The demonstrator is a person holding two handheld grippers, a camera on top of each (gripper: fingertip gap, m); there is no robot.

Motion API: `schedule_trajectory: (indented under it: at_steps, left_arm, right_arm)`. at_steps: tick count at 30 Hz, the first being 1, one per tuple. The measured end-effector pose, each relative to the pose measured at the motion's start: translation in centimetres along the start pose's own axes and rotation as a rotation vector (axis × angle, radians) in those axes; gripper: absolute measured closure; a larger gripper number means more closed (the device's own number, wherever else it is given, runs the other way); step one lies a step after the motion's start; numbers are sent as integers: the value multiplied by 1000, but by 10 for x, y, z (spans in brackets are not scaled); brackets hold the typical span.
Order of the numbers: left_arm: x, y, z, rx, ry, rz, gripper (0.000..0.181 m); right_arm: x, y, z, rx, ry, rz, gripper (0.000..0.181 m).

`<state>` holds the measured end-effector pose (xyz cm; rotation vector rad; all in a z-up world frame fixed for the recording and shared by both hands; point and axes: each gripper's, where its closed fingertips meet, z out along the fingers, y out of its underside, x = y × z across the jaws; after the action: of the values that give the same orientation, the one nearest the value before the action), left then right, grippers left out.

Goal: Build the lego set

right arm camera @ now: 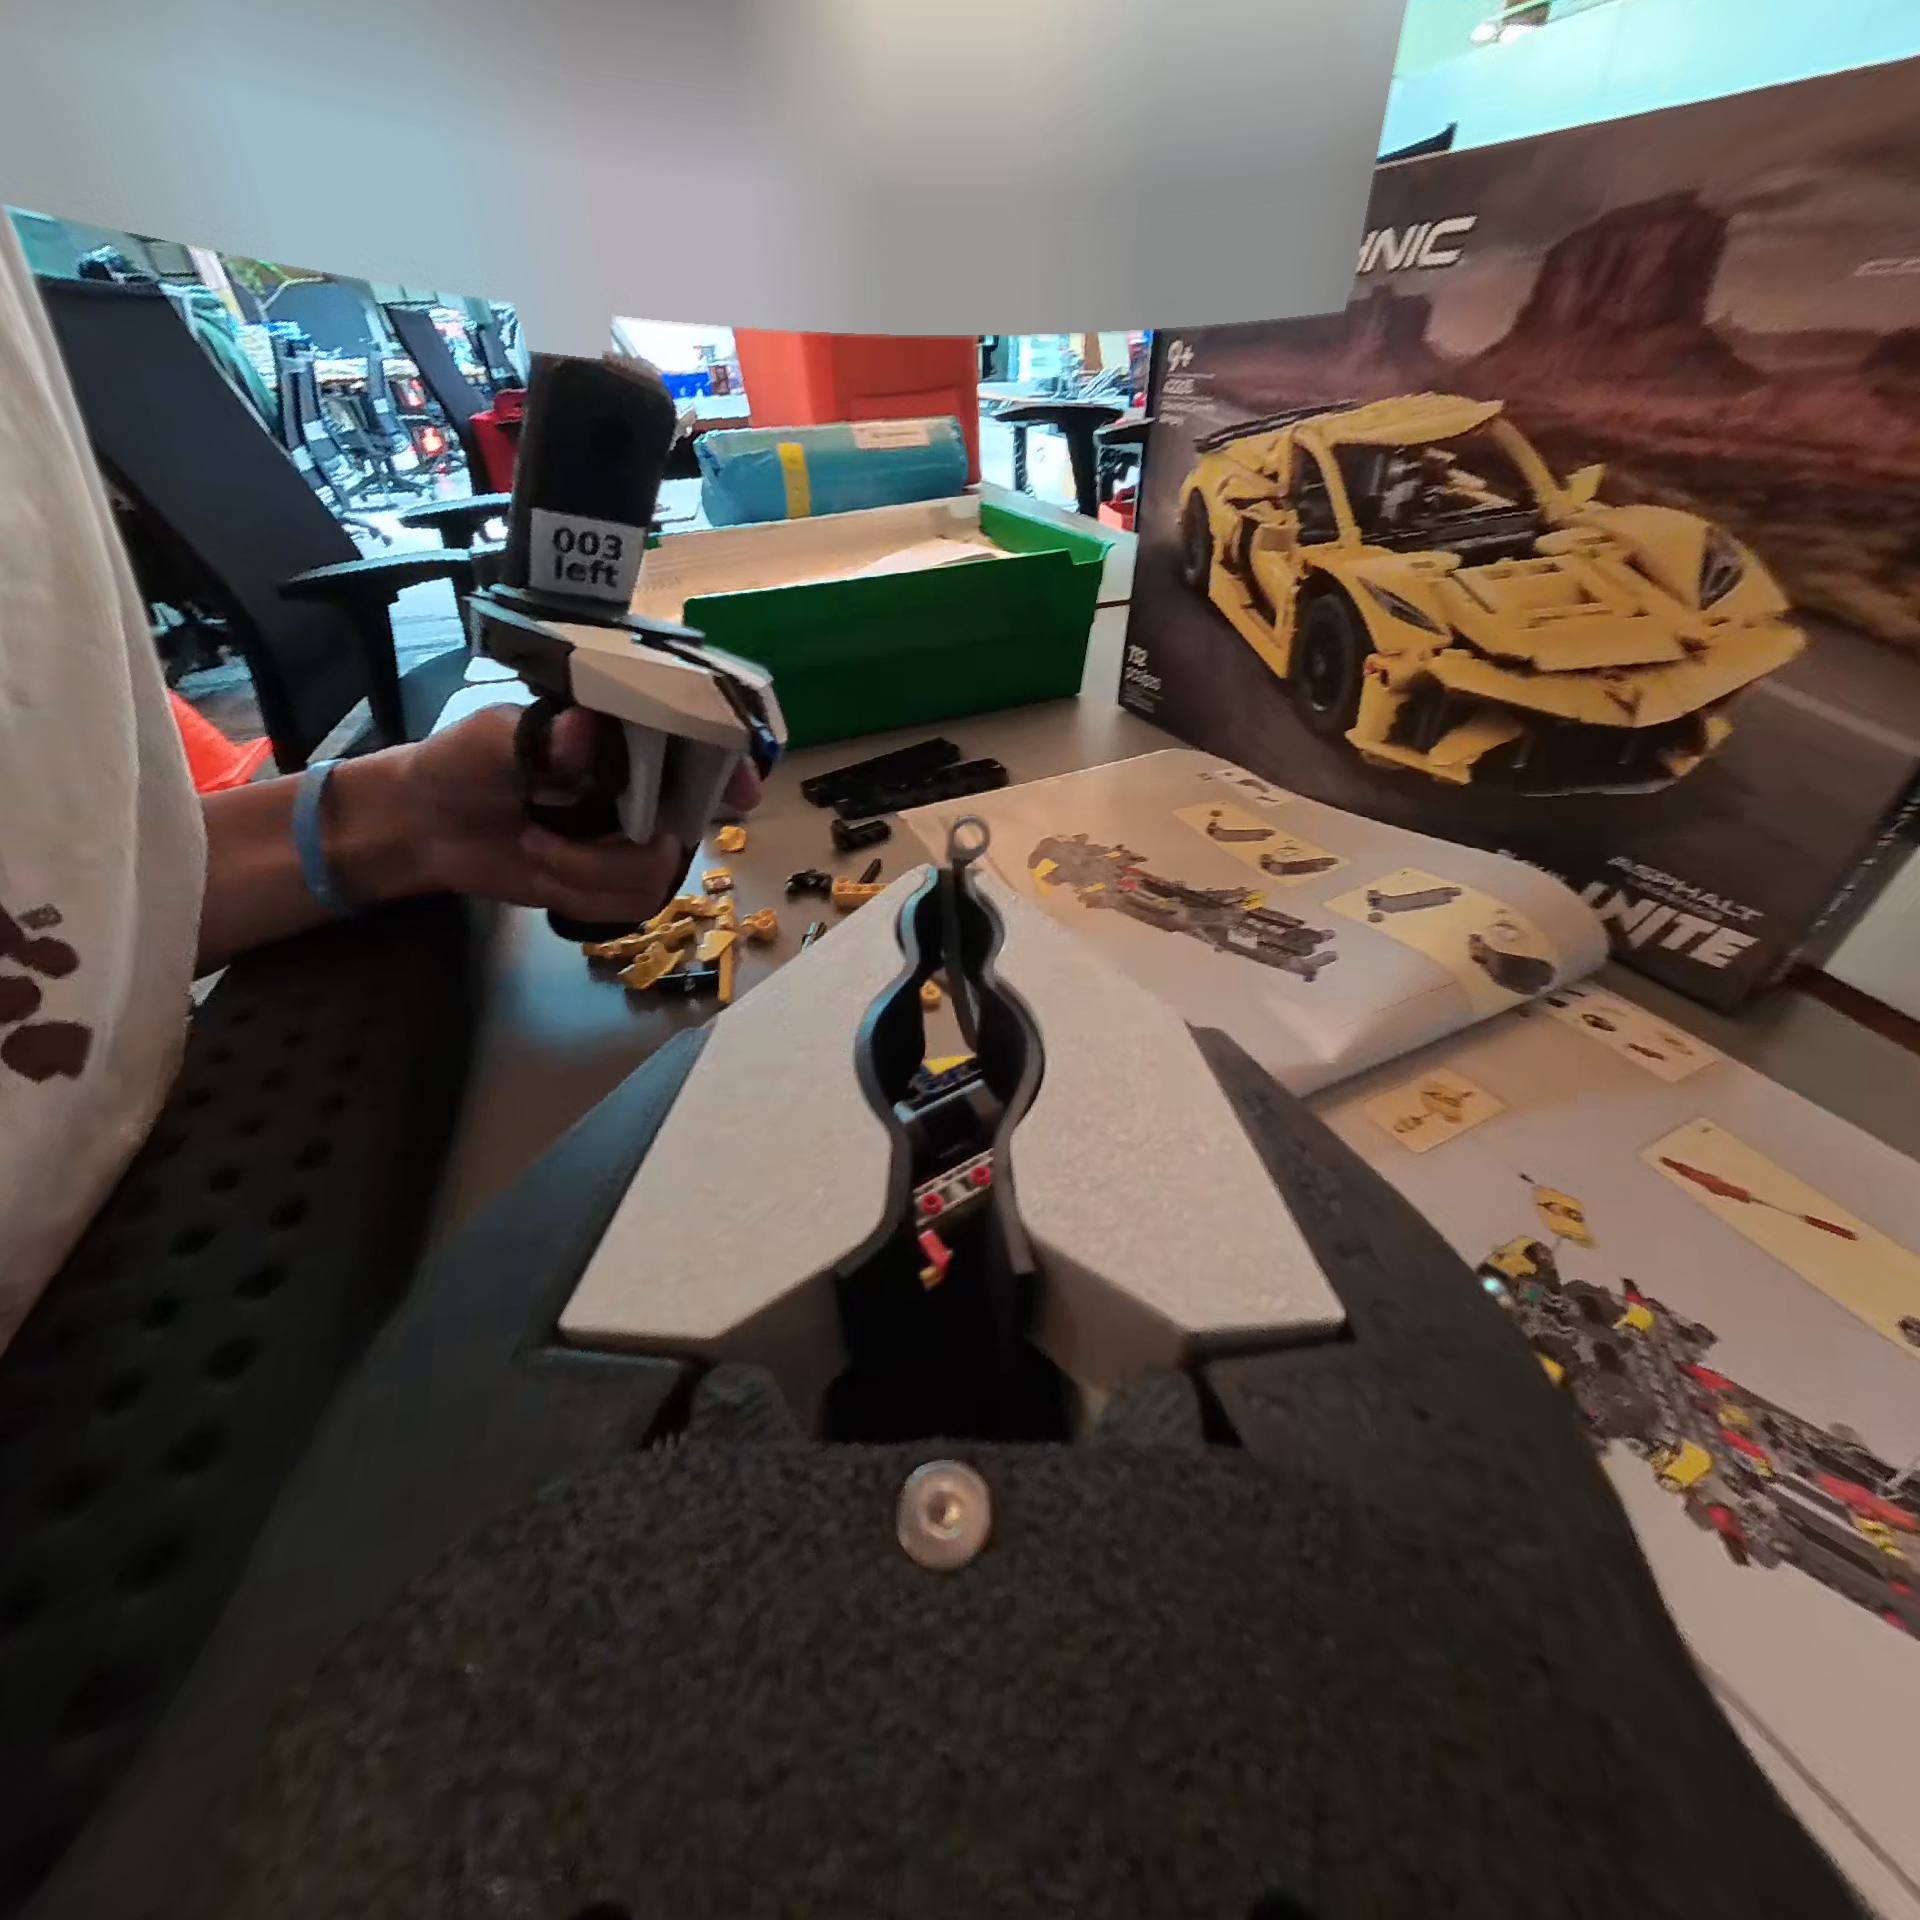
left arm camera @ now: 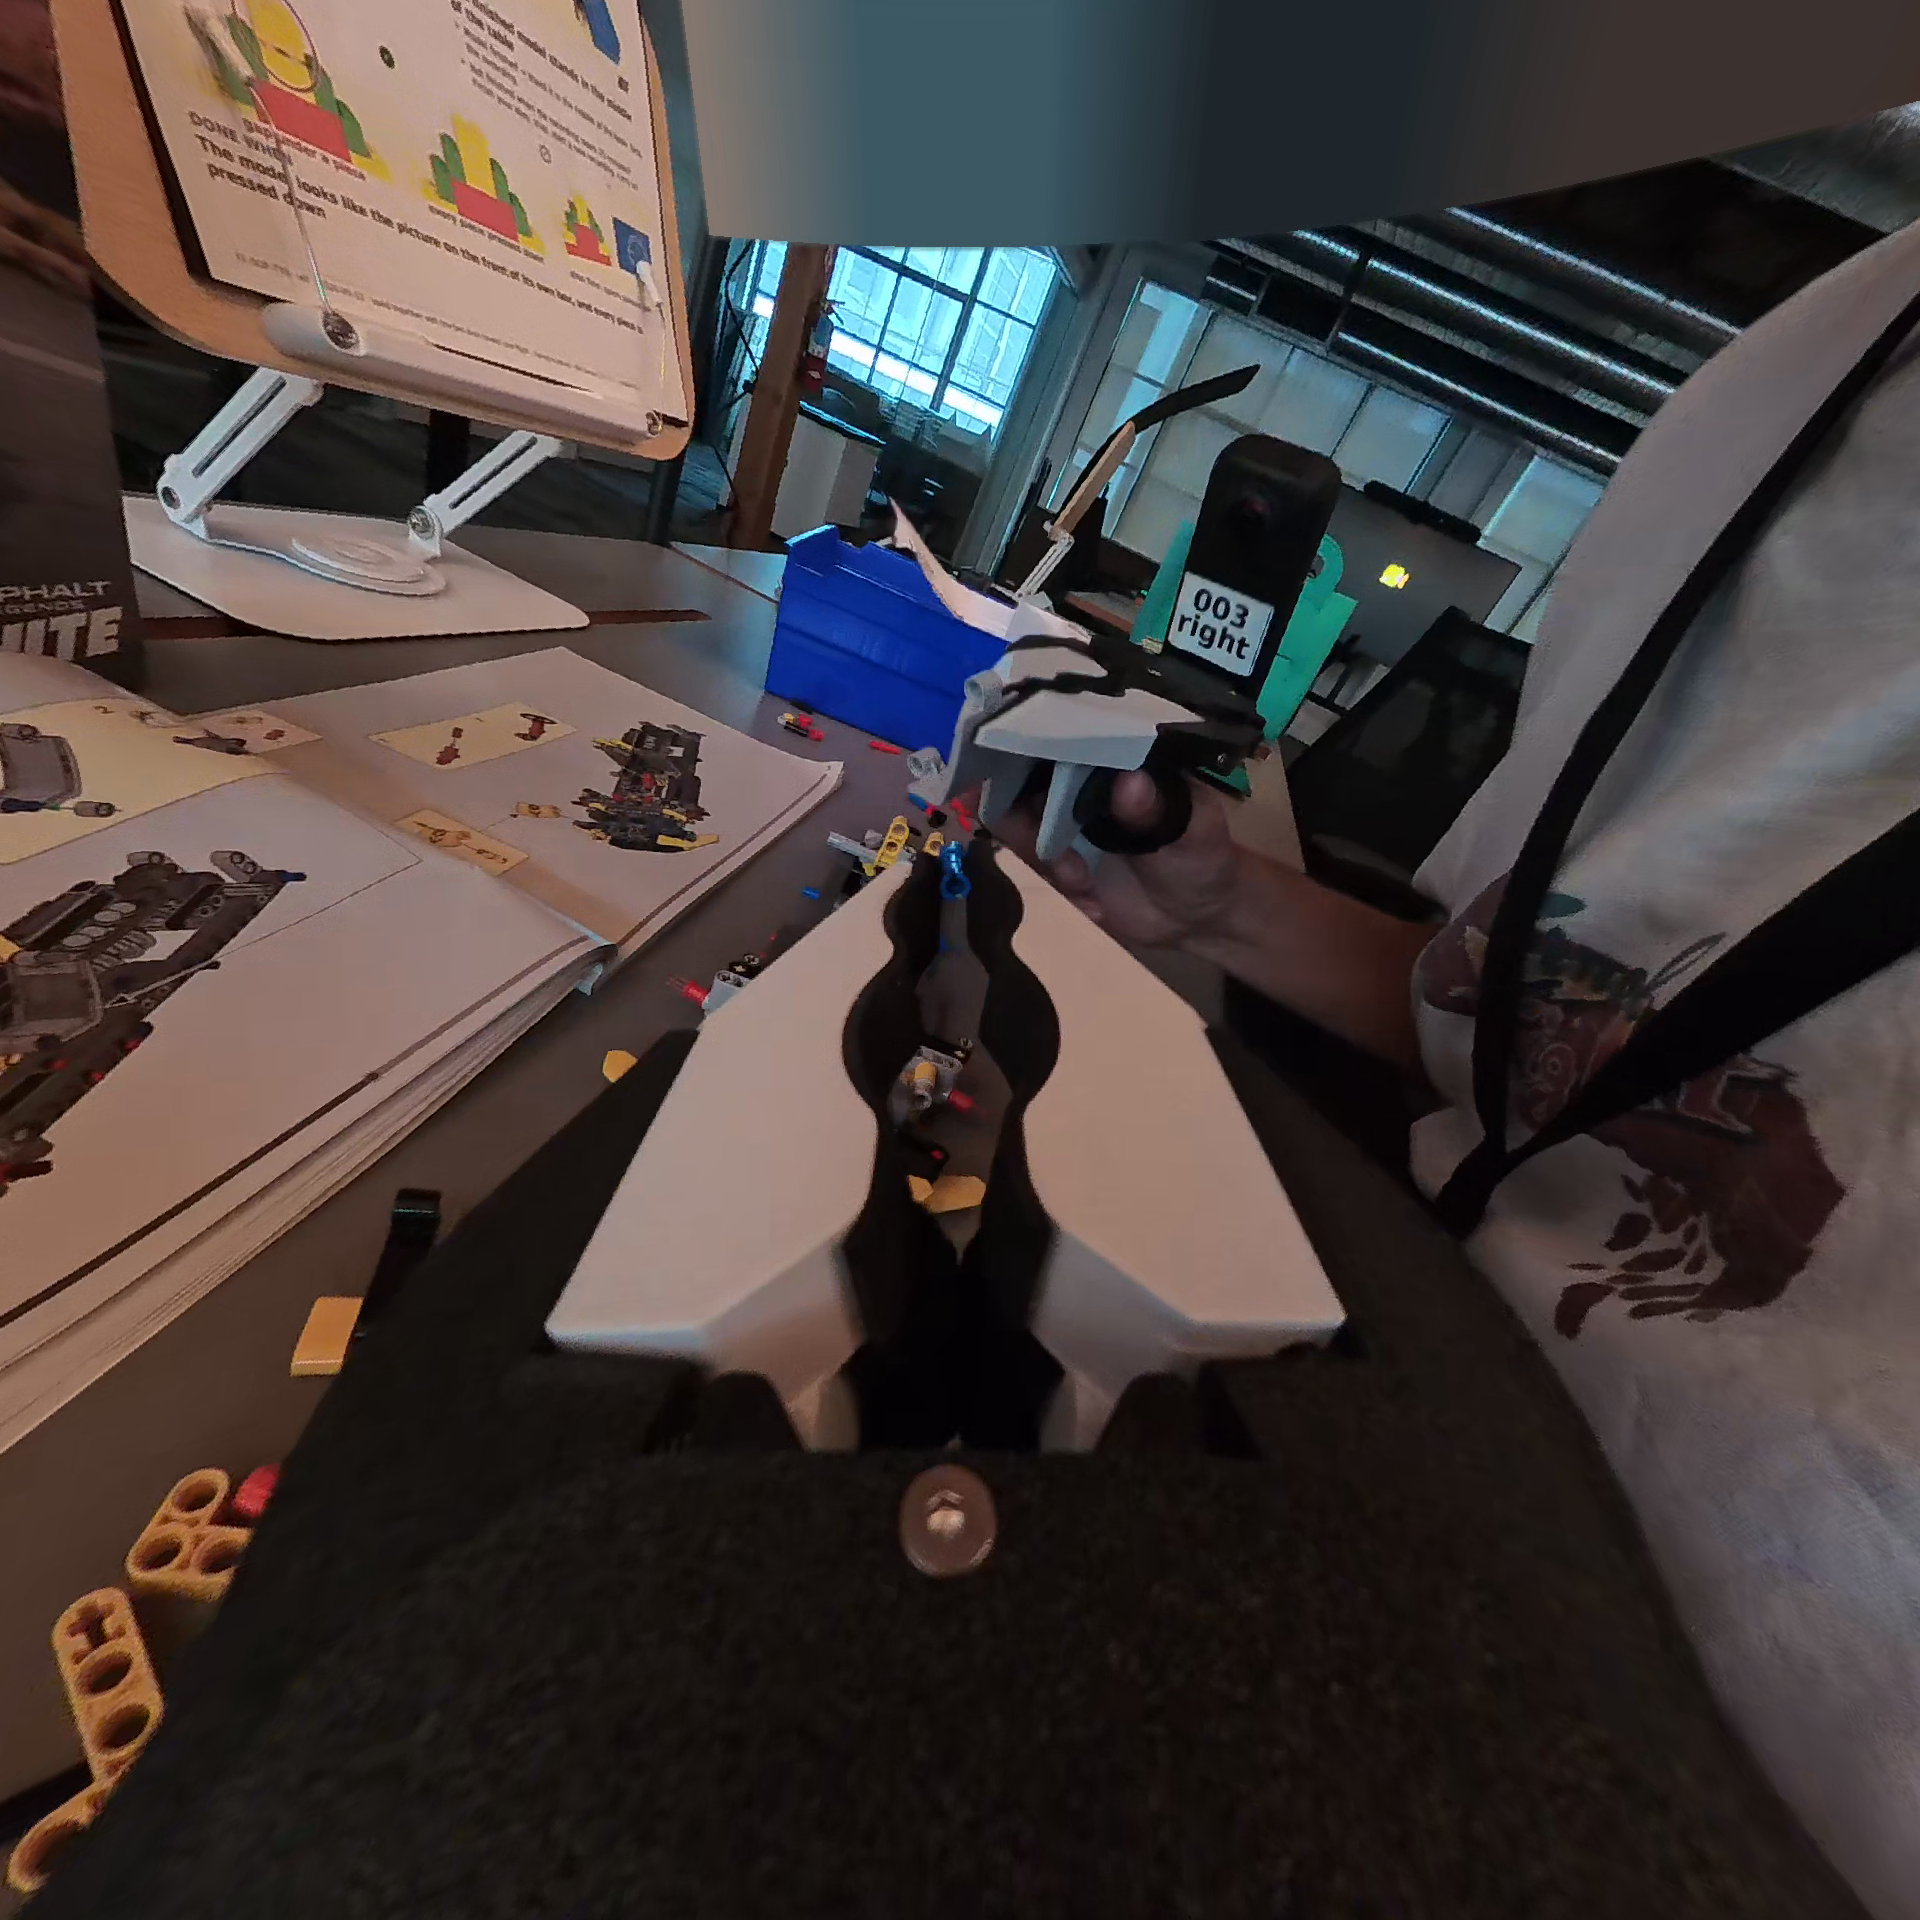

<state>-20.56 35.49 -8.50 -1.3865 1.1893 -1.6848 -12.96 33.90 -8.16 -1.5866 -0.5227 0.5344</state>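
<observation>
Tongs pressed together on both sides. My left tongs [left arm camera: 951, 883] pinch a small blue pin [left arm camera: 954, 871] right at the tips, centre of the left wrist view, lifted above the counter [left arm camera: 665, 613]. My right tongs [right arm camera: 961, 878] grip a thin grey axle piece with a ring end [right arm camera: 966, 836], and the ring pokes up past the tips in the middle of the right wrist view.

Loose Lego parts are everywhere: a scatter of yellow pieces [right arm camera: 686, 935] sits on the counter just under my left hand [right arm camera: 499, 821] at centre left of the right wrist view, with black beams [right arm camera: 904, 774] just beyond them. Tan beams [left arm camera: 156, 1590] lie at the lower left of the left wrist view.

An open instruction booklet [left arm camera: 312, 935] fills the left of that view; behind it a white stand [left arm camera: 343, 540] holds a printed sheet. A blue bin [left arm camera: 873, 644] sits mid-frame, near my right hand [left arm camera: 1143, 883]. In the right wrist view, the set's box with a yellow car [right arm camera: 1558, 582] stands upper right, a green bin [right arm camera: 894, 634] at centre.
</observation>
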Motion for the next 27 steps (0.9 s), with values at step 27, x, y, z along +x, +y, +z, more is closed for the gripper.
schedule_trajectory:
  at_steps: [27]
  left_arm:
    - [48, 15, 20, -60, 63, 343, 178]
  right_arm:
    - [-75, -5, 10, -24, -288, 23, 181]
